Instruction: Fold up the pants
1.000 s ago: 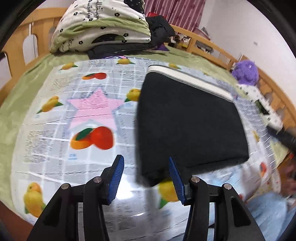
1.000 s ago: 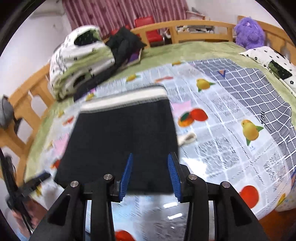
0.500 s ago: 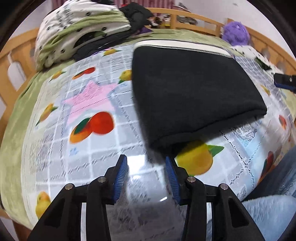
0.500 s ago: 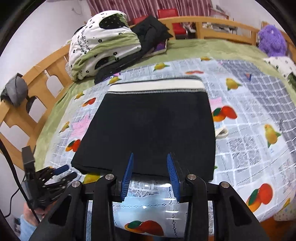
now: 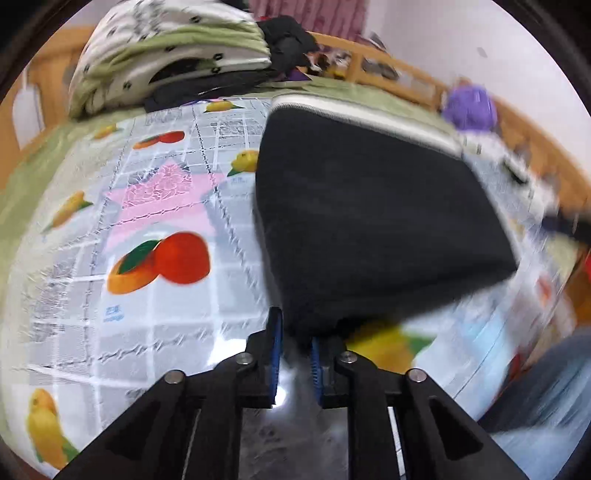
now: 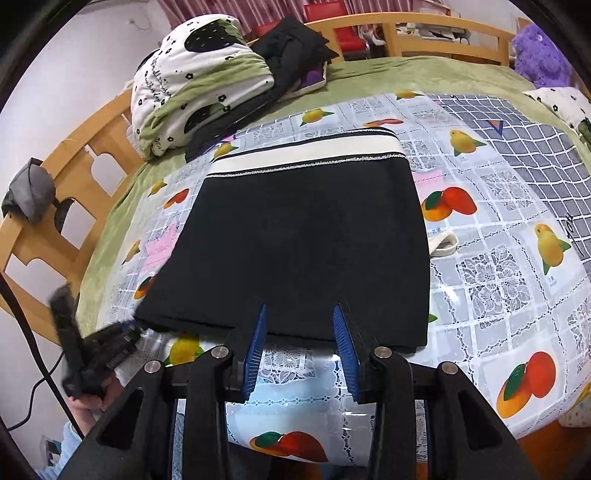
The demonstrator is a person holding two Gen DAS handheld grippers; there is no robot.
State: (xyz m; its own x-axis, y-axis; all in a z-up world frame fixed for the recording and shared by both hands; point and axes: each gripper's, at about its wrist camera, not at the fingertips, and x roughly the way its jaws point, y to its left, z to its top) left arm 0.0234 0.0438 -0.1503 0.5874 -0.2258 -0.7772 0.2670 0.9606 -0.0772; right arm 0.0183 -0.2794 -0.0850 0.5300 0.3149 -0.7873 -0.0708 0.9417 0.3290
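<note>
The black pants, folded into a rectangle with a white waistband at the far 12 o'clock edge, lie flat on a clear plastic cover printed with fruit and birds spread over the bed. In the left wrist view the same pants fill the 1 o'clock part of the picture, their near left corner reaching down to 6 o'clock.

The left gripper has just been closing; its blue pads stand narrow with that near corner of the pants between them, apparently pinching it, though blur hides the exact contact. In the right wrist view it shows at 8 o'clock, touching the pants' near left corner.

The right gripper stands released, its pads apart and straddling the near hem at 6 o'clock, tips over the black cloth without pressing it.

Just beside the pants' right edge, at 3 o'clock, lies a small cream loop of cord. Beyond the waistband, at 11 o'clock, a folded white and green quilt is stacked with dark clothes. A wooden bed rail runs behind, and a purple plush toy sits at 1 o'clock
</note>
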